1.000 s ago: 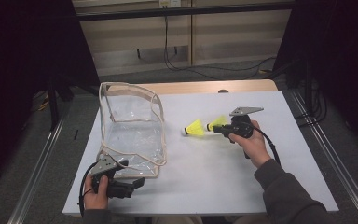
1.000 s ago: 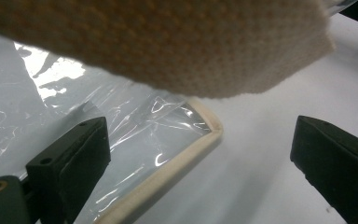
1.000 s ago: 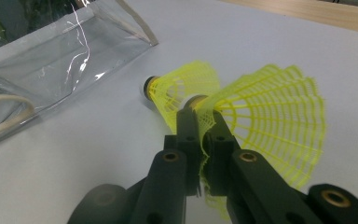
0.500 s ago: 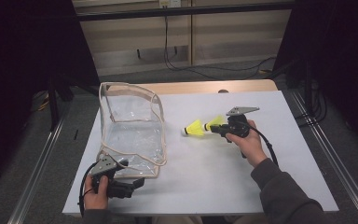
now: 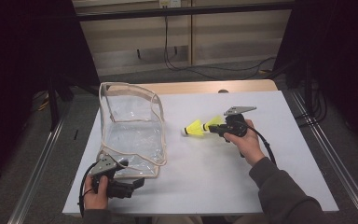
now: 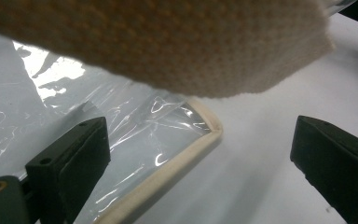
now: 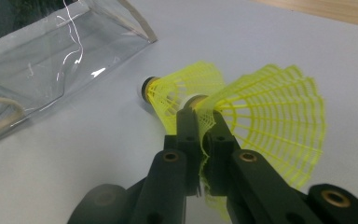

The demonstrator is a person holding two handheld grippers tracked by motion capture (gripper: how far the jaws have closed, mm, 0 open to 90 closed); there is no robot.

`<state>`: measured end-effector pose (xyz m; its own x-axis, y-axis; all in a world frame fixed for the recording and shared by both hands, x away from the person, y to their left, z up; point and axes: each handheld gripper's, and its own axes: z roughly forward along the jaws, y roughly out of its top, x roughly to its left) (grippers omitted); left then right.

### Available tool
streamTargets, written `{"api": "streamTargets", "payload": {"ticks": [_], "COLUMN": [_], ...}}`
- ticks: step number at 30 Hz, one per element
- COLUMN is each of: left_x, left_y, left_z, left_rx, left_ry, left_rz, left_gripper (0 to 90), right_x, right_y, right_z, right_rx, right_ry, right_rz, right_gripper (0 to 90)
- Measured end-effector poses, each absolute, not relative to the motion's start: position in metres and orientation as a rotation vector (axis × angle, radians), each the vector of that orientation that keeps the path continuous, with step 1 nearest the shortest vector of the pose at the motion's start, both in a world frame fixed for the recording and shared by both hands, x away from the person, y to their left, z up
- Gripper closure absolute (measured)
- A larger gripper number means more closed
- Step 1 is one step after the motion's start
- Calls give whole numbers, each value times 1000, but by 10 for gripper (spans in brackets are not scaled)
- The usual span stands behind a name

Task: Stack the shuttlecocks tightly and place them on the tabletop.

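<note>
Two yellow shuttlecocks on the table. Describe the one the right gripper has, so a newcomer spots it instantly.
Start at the white table and go right of the clear pouch to the pair of shuttlecocks. The held shuttlecock is the one nearer the person's hand, its yellow mesh skirt pinched by the right gripper. The free shuttlecock lies just beyond, towards the pouch, ungripped.

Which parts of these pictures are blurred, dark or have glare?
High view: the room around the table is very dark, the table evenly lit. Left gripper view: a beige strap close to the lens is out of focus, and the bag shows white glare. Right gripper view: the held shuttlecock is sharp, the right gripper base is soft.
</note>
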<state>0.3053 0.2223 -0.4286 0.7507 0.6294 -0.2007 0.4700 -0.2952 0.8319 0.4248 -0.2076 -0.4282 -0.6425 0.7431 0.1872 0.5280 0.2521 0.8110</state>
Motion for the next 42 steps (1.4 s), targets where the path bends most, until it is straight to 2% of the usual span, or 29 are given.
{"api": "streamTargets", "payload": {"ticks": [32,42], "left_x": [305,305], "left_y": [222,222], "left_z": [-429,-429], "left_rx": [1951,1951], "left_ry": [835,837], "left_rz": [203,202], "left_gripper": [46,46], "right_x": [428,426], "right_y": [-192,-192], "right_z": [-439,-442], "right_rx": [1156,1170], "right_ry": [2357,2376], "right_rz": [1298,1266], "right_gripper": [861,768]}}
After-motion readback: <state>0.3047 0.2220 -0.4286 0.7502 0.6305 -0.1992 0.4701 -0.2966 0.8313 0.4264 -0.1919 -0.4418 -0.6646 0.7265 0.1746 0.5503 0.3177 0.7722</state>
